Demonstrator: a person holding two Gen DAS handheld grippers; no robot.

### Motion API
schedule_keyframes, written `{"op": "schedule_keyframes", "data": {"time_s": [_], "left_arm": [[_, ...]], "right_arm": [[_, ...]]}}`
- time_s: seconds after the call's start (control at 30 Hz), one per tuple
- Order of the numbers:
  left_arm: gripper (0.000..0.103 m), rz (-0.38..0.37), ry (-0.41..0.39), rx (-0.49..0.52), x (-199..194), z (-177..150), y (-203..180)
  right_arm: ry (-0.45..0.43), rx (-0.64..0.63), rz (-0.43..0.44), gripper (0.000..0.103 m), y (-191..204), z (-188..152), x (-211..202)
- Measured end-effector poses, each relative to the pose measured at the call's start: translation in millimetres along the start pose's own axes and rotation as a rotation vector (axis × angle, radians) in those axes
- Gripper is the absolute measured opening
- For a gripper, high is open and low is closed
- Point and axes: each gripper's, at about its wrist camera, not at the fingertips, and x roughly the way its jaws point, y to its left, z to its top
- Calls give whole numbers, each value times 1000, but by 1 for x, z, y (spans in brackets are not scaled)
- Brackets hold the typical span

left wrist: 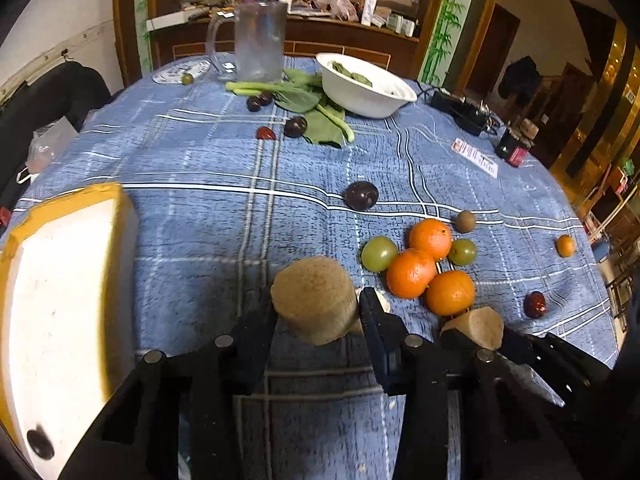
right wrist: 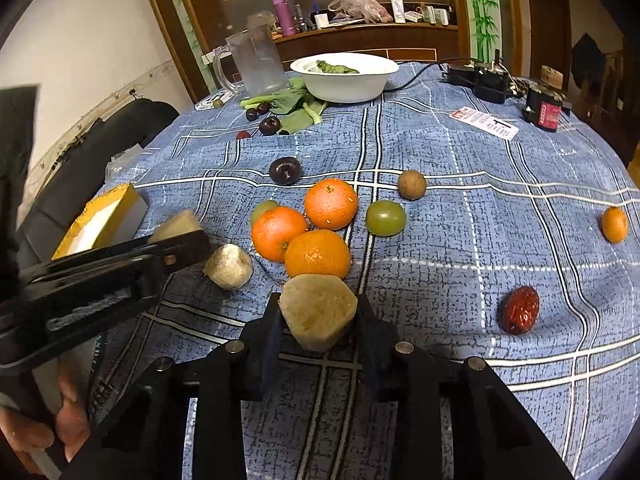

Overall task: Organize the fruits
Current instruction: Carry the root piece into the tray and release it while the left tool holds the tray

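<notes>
Both grippers are hanging near the fruit with nothing held: the left gripper (left wrist: 320, 312) and right gripper (right wrist: 318, 320) show open jaws around only their sponge pads. The oranges (right wrist: 312, 228) are clustered mid-table, just far of the right gripper, so picking seems yet to begin; next comes closing on one and carrying it left to the yellow box (left wrist: 60, 280).

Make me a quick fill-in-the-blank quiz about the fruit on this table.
The clustered oranges number ___.
The white bowl holds ___ leaves.
The date lies to the ___ of the oranges.
The tablecloth is ___ plaid.
Missing words: three; green; right; blue.
</notes>
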Motion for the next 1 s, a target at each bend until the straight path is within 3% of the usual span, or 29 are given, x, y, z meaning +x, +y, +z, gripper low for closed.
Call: {"op": "schedule_keyframes", "data": {"time_s": [1.0], "left_arm": [[41,45,-121,10,-103,-67,-2]], "right_arm": [[-61,-56,9,37,40,-40,-77]]}}
